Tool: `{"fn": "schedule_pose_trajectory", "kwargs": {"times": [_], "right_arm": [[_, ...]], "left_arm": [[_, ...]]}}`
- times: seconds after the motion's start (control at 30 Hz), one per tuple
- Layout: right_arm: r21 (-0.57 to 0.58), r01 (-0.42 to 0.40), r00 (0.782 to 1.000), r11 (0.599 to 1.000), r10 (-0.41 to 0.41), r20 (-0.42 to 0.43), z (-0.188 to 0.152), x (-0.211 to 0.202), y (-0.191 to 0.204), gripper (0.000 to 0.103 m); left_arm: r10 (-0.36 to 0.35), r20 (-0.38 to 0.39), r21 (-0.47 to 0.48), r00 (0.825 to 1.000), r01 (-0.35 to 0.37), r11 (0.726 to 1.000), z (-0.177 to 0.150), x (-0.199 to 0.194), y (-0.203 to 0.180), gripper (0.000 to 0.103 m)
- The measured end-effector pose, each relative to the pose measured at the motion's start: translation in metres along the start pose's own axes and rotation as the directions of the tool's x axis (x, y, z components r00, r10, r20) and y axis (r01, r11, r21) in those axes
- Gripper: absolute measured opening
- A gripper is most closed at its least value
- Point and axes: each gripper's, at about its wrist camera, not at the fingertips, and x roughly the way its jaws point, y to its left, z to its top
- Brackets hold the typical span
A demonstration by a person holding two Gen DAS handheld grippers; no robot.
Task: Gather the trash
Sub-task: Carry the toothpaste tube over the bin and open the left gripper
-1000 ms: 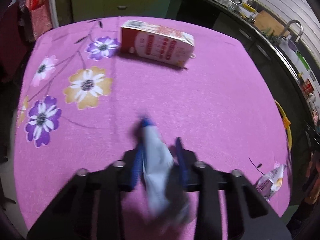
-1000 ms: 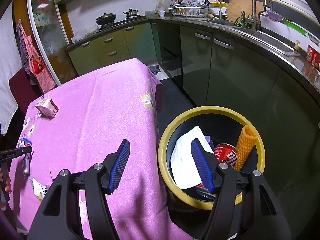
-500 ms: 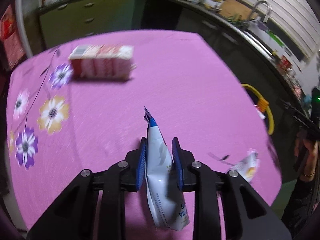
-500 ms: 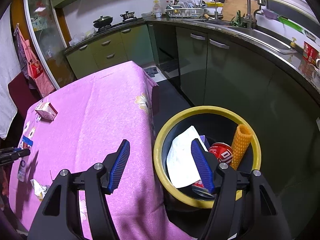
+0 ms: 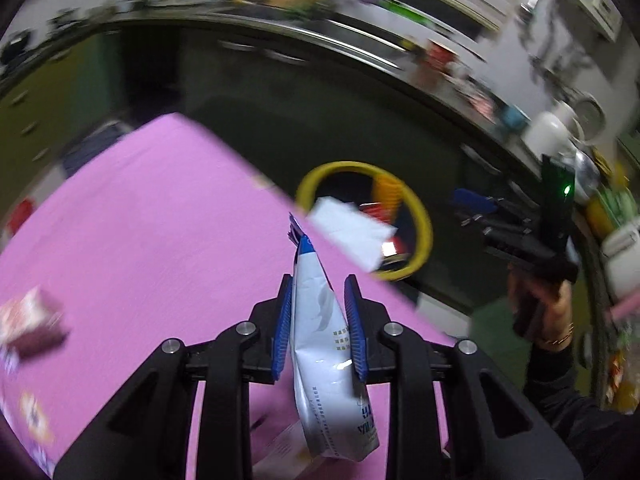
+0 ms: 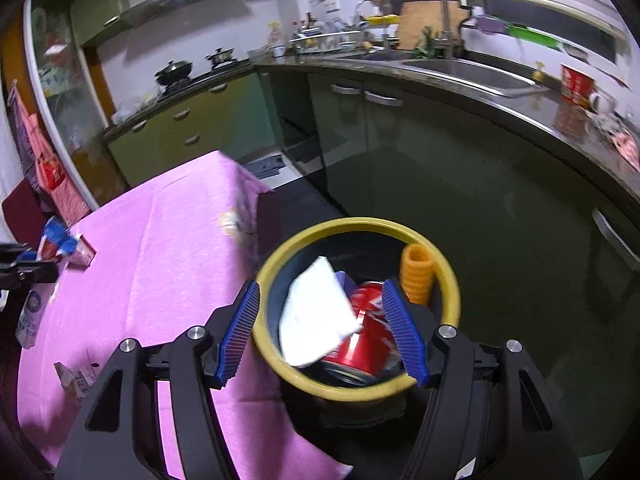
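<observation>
The left gripper has its jaws clamped on a white and blue wrapper, which stands between the blue pads with its torn tip forward and its tail hanging below. It sits above the pink-clothed counter, near the edge that faces the yellow-rimmed bin on the floor. To finish this carry well, I would take the wrapper clear of that edge and over the bin's mouth before letting go, since the limp tail could catch the rim or the cloth. The gripper tilts steeply downward, aimed toward the bin. The right gripper hangs over the bin with its jaws apart and empty, tilted down at the can and paper inside. A carton and scraps remain on the counter.
</observation>
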Motion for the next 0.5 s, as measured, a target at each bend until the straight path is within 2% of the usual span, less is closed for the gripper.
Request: {"fn": "schedule_pose_trajectory", "kwargs": {"times": [0.2,0.43,0.47,0.5], "right_arm": [[0.063,0.027,1.000,0.998,-0.027,0.006,-0.010,-0.009,-0.037,0.063],[0.124,0.060,0.998,0.990,-0.061,0.006,-0.021,-0.019,-0.074,0.063],[0.132,0.067,0.998,0.989,-0.068,0.005,-0.023,-0.021,-0.080,0.064],[0.139,0.071,0.997,0.988,-0.073,0.006,-0.024,-0.022,-0.085,0.064]], "left_arm": [[-0.071,-0.096,0.081,0.993,0.079,0.994,0.062,0.084,-0.050,0.025],[-0.005,-0.145,0.100,0.989,0.020,0.995,0.112,0.167,-0.071,0.026],[-0.001,-0.149,0.094,0.989,0.015,0.995,0.117,0.177,-0.070,0.032],[-0.002,-0.150,0.085,0.989,0.015,0.996,0.119,0.183,-0.068,0.053]]}}
